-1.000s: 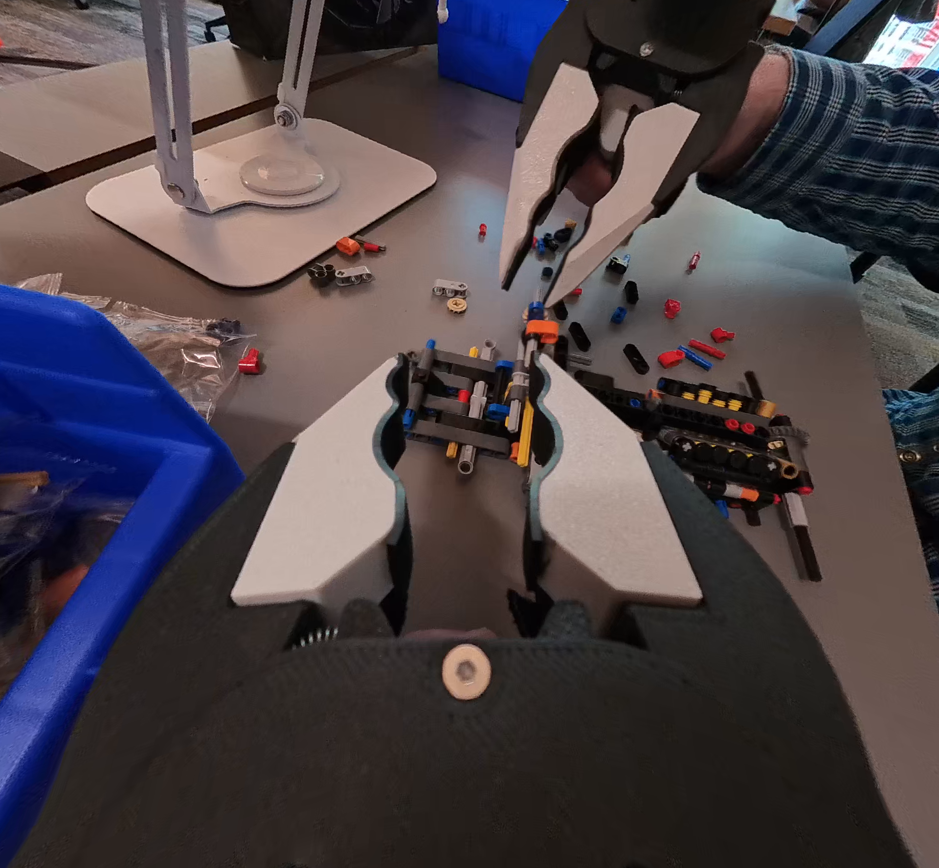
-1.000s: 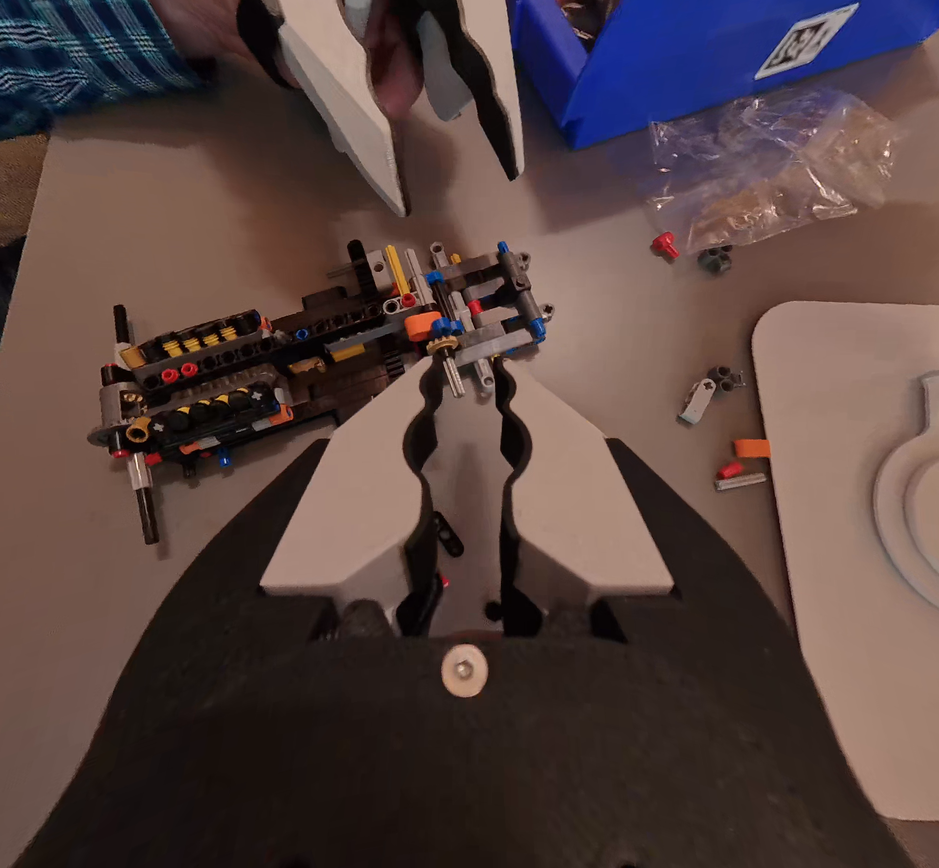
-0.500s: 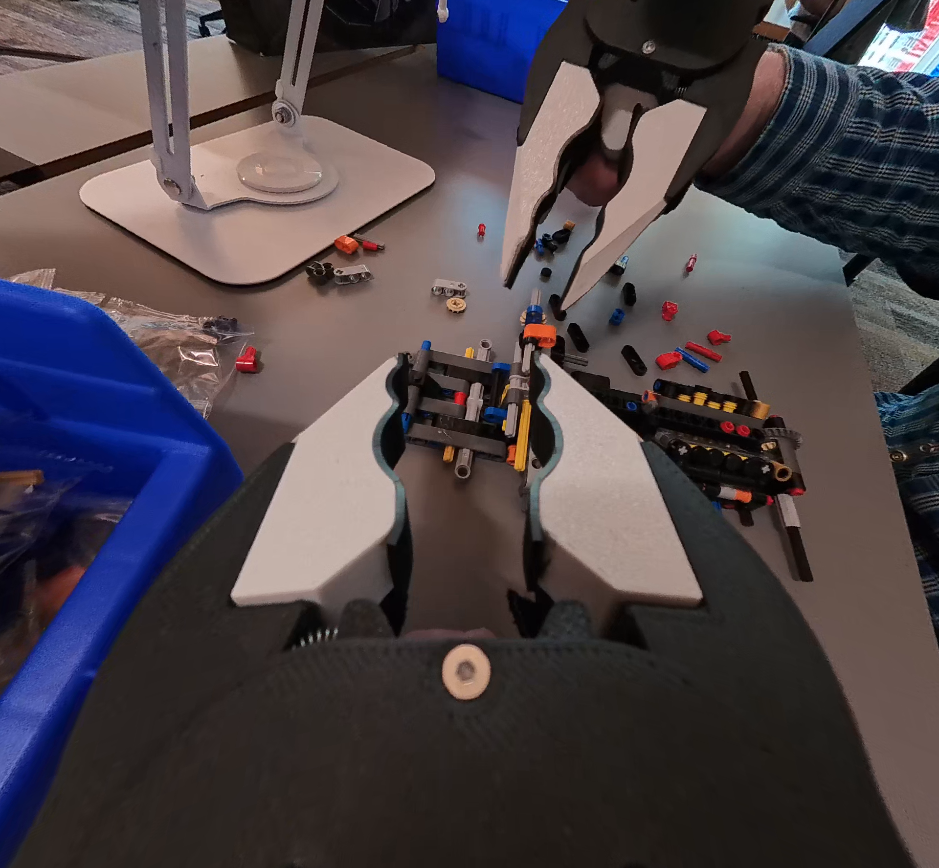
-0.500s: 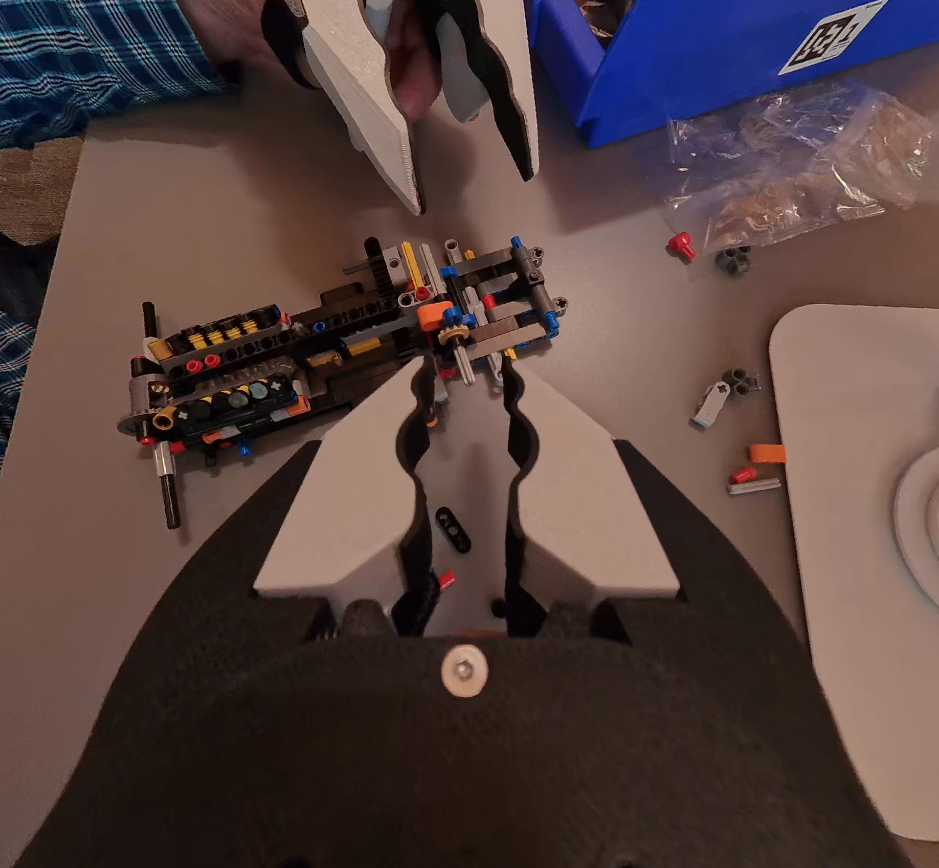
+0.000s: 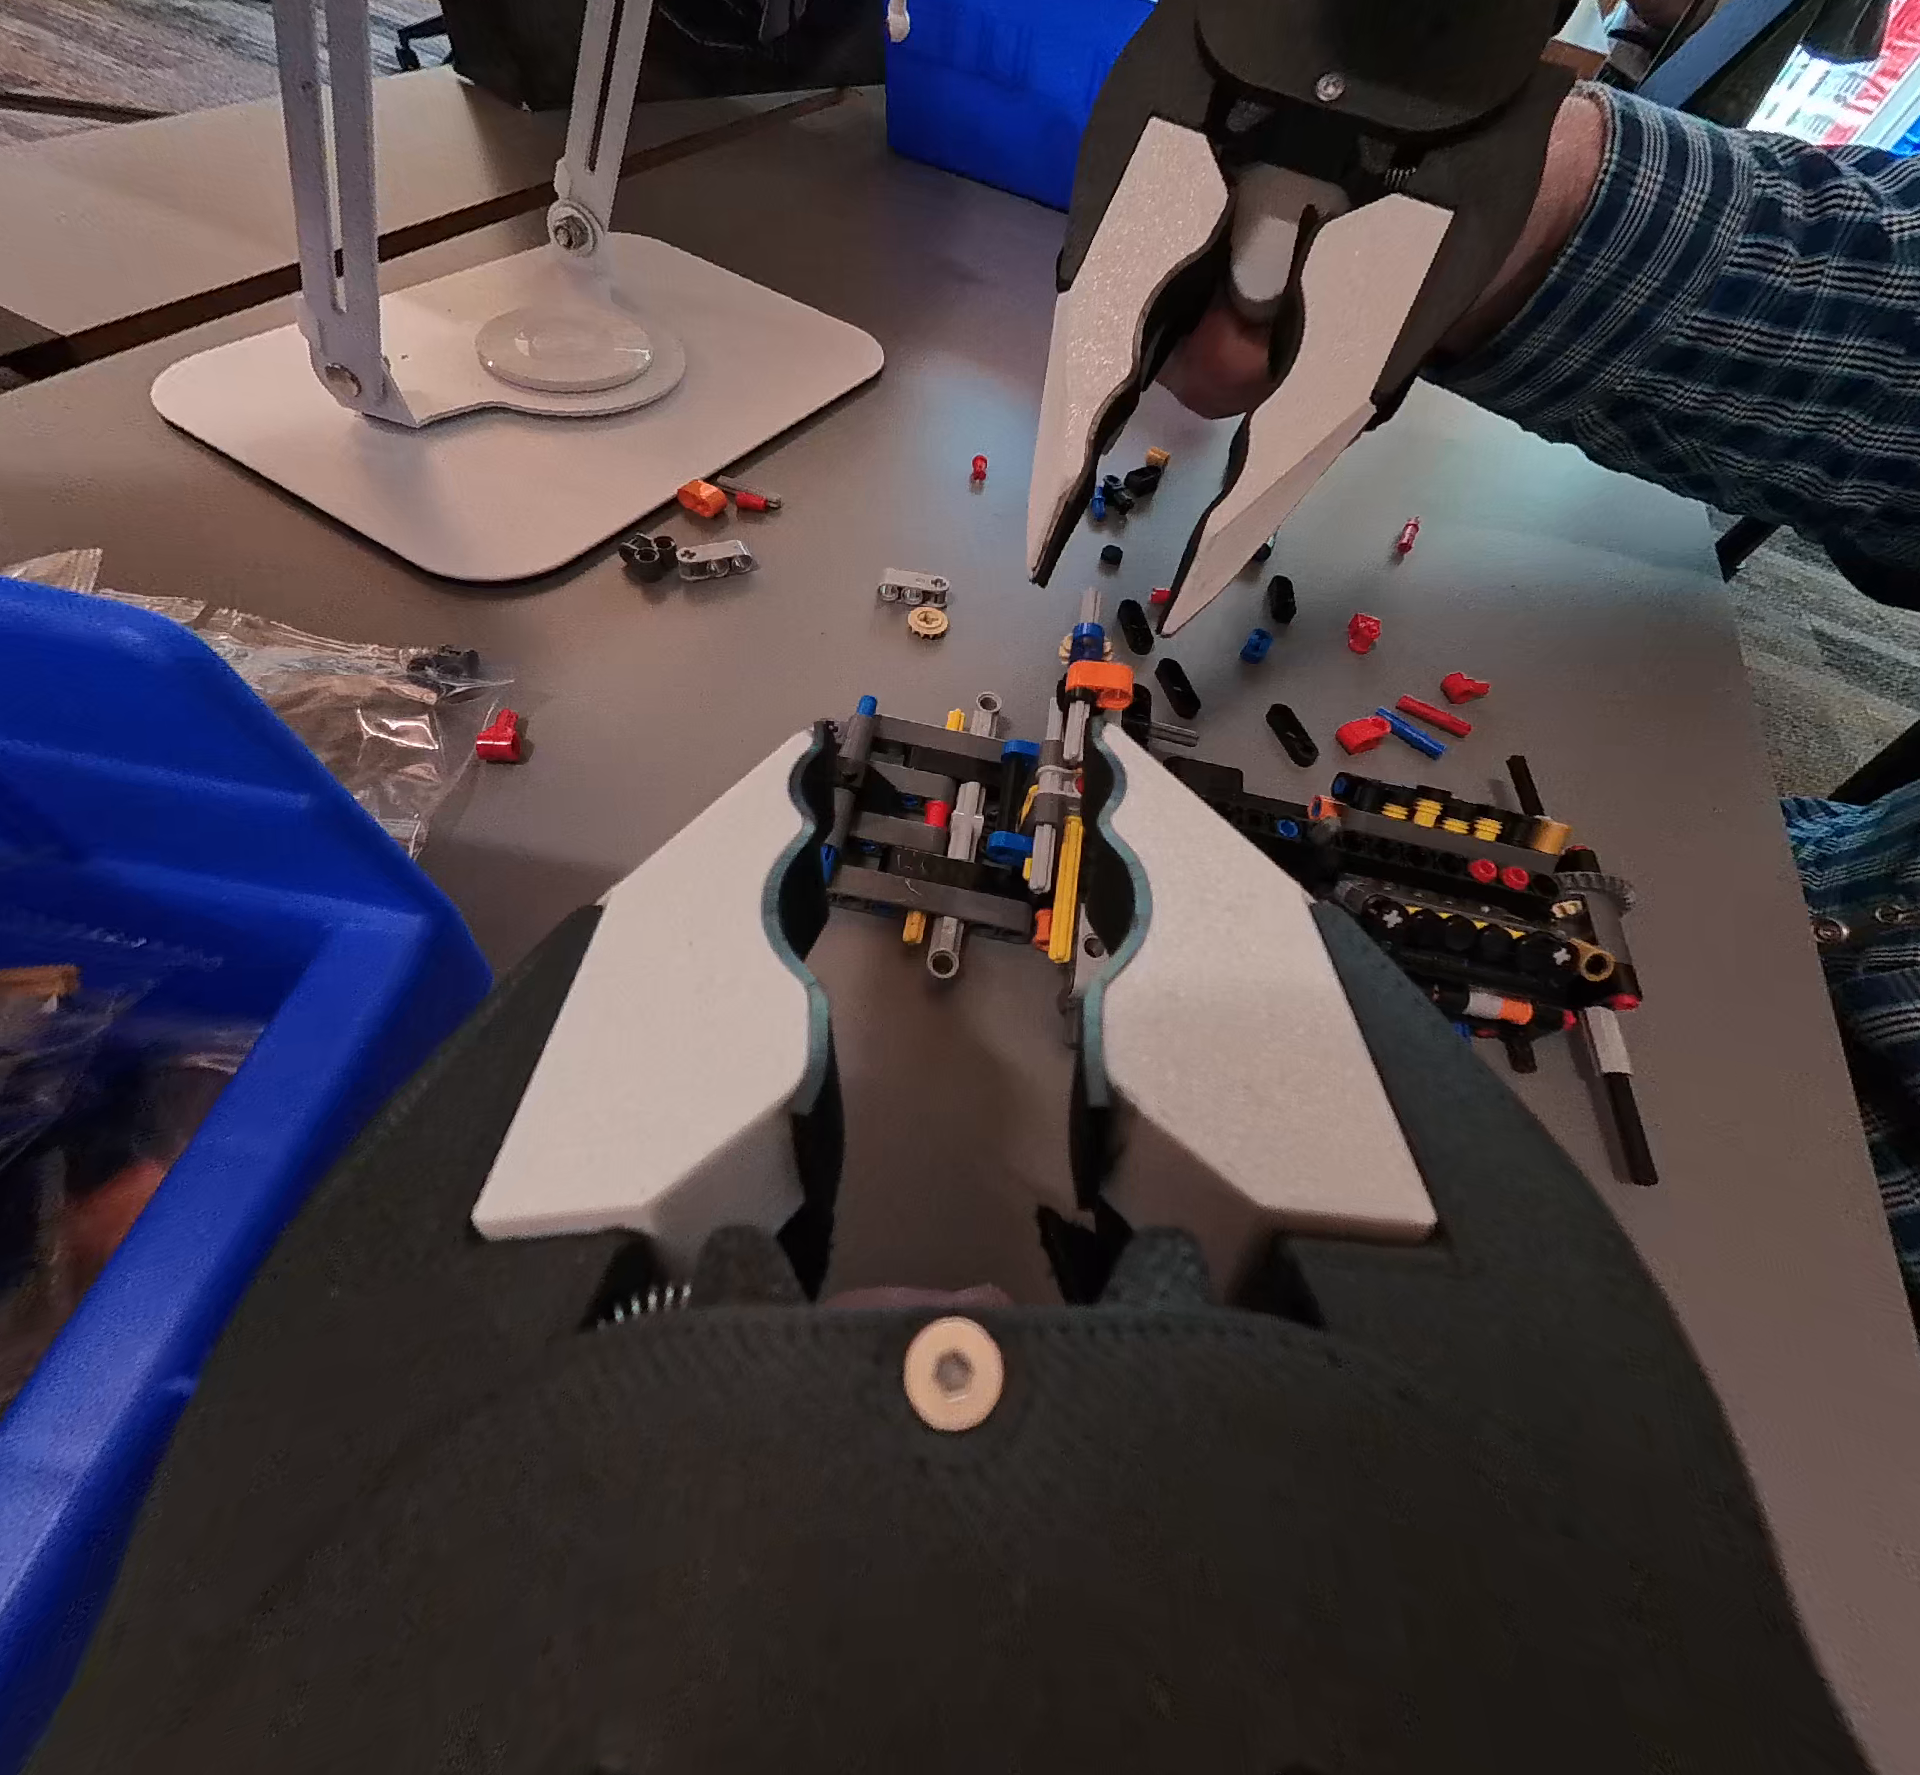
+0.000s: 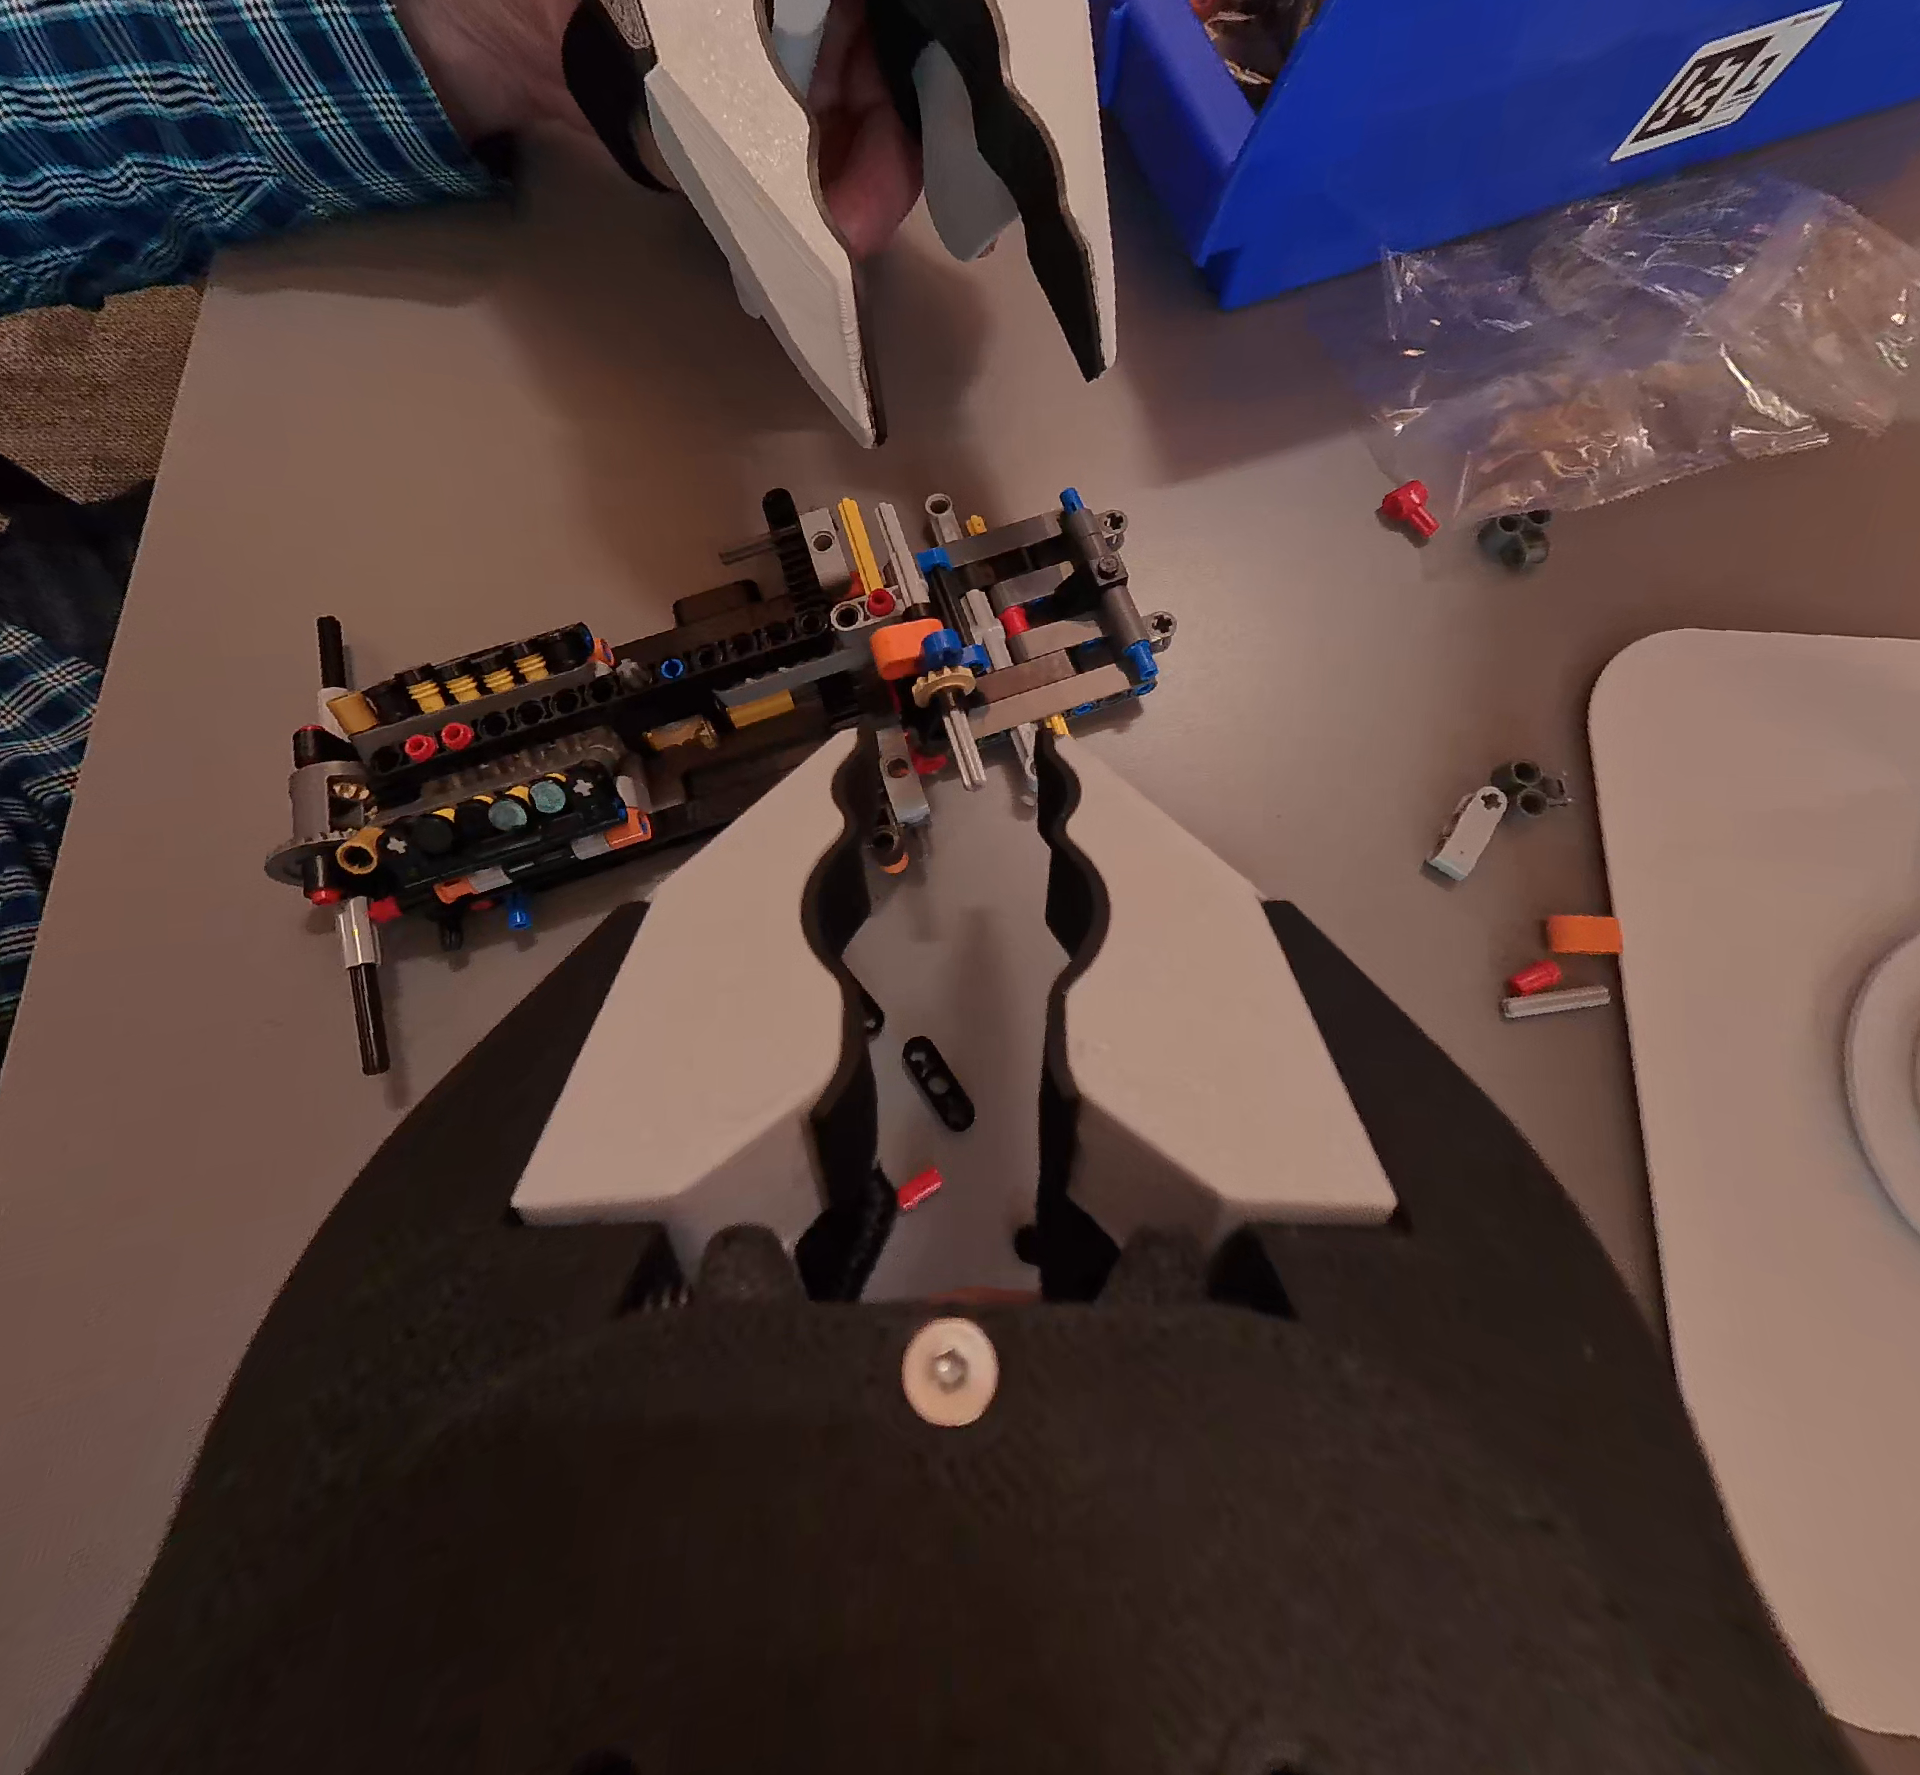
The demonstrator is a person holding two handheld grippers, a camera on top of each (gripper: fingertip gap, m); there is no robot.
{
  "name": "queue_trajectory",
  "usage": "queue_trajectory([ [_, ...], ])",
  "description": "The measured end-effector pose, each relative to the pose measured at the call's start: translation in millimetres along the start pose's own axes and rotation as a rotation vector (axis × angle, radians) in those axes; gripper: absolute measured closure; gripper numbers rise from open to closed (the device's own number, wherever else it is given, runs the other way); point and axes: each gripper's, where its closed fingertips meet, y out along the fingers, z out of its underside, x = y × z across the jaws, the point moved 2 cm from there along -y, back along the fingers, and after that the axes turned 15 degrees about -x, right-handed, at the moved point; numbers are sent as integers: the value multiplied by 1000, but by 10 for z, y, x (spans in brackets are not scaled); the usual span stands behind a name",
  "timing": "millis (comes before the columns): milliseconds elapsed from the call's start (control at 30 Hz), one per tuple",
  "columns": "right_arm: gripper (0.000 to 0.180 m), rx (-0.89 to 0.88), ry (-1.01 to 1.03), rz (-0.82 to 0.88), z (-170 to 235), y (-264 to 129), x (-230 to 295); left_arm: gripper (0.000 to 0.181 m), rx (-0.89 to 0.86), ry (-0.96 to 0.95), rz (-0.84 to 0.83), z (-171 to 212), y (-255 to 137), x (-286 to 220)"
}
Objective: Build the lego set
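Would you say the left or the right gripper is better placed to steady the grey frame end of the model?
Probably the left gripper: its open jaws already flank the grey frame. The right gripper hangs beyond, over loose parts.

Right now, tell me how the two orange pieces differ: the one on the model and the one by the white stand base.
The orange connector on the Lego model is fitted onto a grey axle, beside a blue bush and a tan gear. The loose orange piece lies flat on the table beside the white stand base, attached to nothing, with a red pin and a grey axle next to it. Both are small and bright orange.
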Motion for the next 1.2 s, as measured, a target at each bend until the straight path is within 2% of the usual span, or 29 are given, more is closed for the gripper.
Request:
queue_trajectory([
  [1200, 156, 78, -67, -106, 185, -37, 317, 136, -1, -7, 5, -2, -3, 5],
])
